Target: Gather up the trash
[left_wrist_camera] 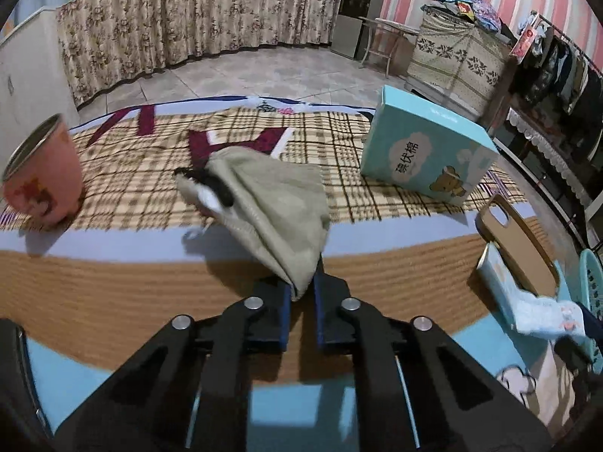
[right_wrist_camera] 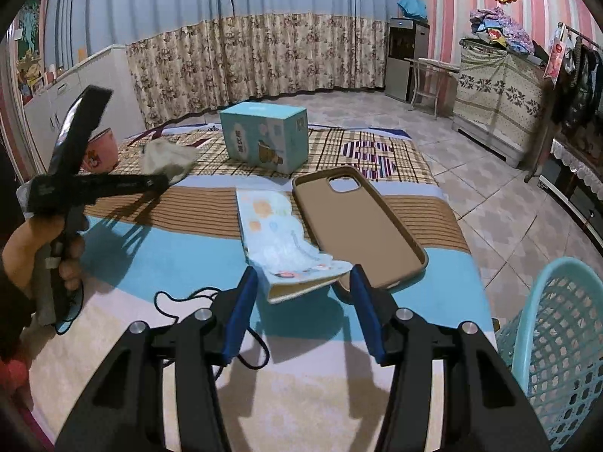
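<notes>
My left gripper (left_wrist_camera: 301, 286) is shut on the near corner of a crumpled beige cloth (left_wrist_camera: 271, 203), which hangs lifted over the patterned bedspread (left_wrist_camera: 113, 286). The right wrist view shows that gripper (right_wrist_camera: 166, 180) at the left, held by a hand, with the cloth (right_wrist_camera: 166, 158) at its tip. My right gripper (right_wrist_camera: 303, 282) is open just above the bed. The near end of a pale printed tissue packet (right_wrist_camera: 279, 241) lies between its fingertips, and the pads do not press on it. A brown phone case (right_wrist_camera: 358, 222) lies beside the packet on the right.
A teal mesh basket (right_wrist_camera: 557, 324) stands off the bed's right edge. A light blue box with a bear print (right_wrist_camera: 264, 139) and a pink cup (left_wrist_camera: 41, 173) sit farther back on the bed. A black cord (right_wrist_camera: 169, 301) lies near my right gripper. Tiled floor lies beyond.
</notes>
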Demonstrator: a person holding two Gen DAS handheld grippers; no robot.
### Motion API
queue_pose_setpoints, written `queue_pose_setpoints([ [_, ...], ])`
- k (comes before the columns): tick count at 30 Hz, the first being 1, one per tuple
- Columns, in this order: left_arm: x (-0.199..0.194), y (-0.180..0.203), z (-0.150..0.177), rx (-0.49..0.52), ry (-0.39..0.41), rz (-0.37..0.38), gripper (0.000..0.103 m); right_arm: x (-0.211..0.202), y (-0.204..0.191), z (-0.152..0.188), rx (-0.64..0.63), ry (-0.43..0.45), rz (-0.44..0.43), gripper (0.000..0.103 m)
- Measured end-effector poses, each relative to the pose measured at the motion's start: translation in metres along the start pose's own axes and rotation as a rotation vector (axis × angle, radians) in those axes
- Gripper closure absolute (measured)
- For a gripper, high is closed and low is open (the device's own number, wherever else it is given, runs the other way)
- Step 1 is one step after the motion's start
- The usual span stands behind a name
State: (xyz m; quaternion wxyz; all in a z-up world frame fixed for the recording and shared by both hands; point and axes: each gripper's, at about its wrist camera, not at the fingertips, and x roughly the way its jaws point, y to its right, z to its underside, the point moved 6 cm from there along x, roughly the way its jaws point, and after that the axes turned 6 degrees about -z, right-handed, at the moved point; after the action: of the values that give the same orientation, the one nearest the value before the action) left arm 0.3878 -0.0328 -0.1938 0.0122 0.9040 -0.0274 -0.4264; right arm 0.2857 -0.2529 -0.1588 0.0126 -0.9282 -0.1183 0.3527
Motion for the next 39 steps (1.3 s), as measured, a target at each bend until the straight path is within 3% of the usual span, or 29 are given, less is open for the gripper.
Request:
queue_pose_setpoints([
  [5, -0.037, -0.013, 0.017, -0.007, 0.024, -0.021, 0.096, -0.006, -0.006, -0.005, 0.008, 0.023, -0.021, 0.053],
  [6, -0.048, -0.014, 0.023, -0.008, 0.033, -0.03, 0.096, -0.007, -0.008, -0.006, 0.008, 0.024, -0.034, 0.087],
  [7, -0.057, -0.016, 0.026, -0.005, 0.04, -0.041, 0.096, -0.008, -0.01, -0.005, 0.009, 0.016, -0.037, 0.095],
  [17, -0.124, -0.018, 0.062, 0.021, 0.092, -0.064, 0.096, -0.017, -0.011, 0.019, -0.008, -0.047, -0.02, 0.095],
  [20, -0.127, -0.019, 0.068, 0.019, 0.092, -0.055, 0.096, -0.026, -0.002, 0.027, 0.006, -0.06, 0.005, 0.088],
  [21, -0.13, -0.02, 0.07, 0.026, 0.099, -0.06, 0.096, -0.029, 0.002, 0.029, 0.013, -0.061, 0.022, 0.067],
  [22, -0.132, -0.02, 0.072, 0.031, 0.104, -0.064, 0.096, -0.033, 0.005, 0.03, 0.018, -0.054, 0.038, 0.035],
  [23, -0.133, -0.021, 0.074, 0.028, 0.106, -0.063, 0.096, -0.036, 0.006, 0.029, 0.018, -0.042, 0.049, 0.028],
  [34, -0.117, -0.047, 0.096, -0.029, 0.06, -0.053, 0.096, -0.024, -0.003, 0.033, -0.03, -0.088, 0.053, 0.021],
  [39, -0.112, -0.053, 0.094, -0.042, 0.066, -0.053, 0.096, -0.002, -0.019, 0.014, -0.08, -0.078, 0.084, 0.021],
])
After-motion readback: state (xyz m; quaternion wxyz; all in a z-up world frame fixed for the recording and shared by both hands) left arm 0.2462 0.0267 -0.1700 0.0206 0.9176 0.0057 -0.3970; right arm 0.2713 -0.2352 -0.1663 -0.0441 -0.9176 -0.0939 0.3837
